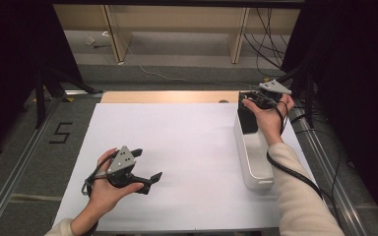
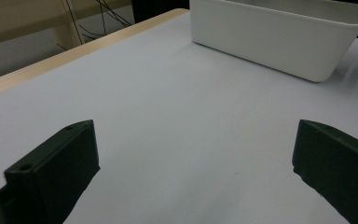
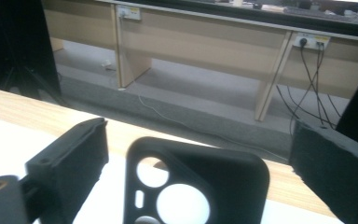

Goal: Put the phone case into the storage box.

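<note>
The white sheet on the bench [image 1: 187, 147] lies bare across its whole middle and left — a gripper could sweep there freely, and the left gripper [image 1: 145, 167], jaws spread wide, has nothing between them but sheet. The one obstacle is the long white bin [image 1: 256, 164] standing along the right edge, with a black phone case [image 3: 196, 186] upright at its far end, right between the spread jaws of the right gripper [image 1: 256, 101]. Beyond the bench's far wooden edge the floor drops away — open room there.
</note>
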`<state>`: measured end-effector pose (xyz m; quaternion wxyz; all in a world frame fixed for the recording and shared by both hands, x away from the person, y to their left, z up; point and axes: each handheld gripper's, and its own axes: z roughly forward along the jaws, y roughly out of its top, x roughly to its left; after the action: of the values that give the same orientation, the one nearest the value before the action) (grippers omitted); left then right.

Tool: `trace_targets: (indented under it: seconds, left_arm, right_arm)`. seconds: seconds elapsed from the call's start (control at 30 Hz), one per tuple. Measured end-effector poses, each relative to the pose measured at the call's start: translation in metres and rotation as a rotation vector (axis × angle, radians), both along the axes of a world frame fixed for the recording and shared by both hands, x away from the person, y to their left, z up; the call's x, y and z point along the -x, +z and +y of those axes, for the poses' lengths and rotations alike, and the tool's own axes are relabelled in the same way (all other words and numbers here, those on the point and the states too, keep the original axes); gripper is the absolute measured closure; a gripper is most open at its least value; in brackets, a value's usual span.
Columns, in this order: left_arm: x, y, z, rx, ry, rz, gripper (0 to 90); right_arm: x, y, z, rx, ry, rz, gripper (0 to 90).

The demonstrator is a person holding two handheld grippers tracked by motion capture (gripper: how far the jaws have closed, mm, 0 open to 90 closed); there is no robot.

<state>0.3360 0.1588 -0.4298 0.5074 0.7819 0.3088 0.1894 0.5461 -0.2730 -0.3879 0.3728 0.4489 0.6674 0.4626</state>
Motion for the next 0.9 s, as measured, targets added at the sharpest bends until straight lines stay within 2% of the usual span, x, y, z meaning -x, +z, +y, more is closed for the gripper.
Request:
trace_targets:
  seconds: [0.17, 0.47, 0.9]
  left_arm:
    - [0.0, 0.0, 0.0, 0.0, 0.0, 0.0, 0.0]
    - [0.0, 0.0, 0.0, -0.001, -0.001, 0.001, 0.0]
    - [0.0, 0.0, 0.0, 0.002, -0.001, 0.002, 0.0]
  right_arm:
    - [0.004, 0.003, 0.001, -0.001, 0.026, -0.011, 15.2]
    - [0.014, 0.008, 0.004, -0.004, 0.044, -0.034, 15.6]
    - [0.023, 0.008, 0.012, -0.014, 0.069, -0.019, 13.7]
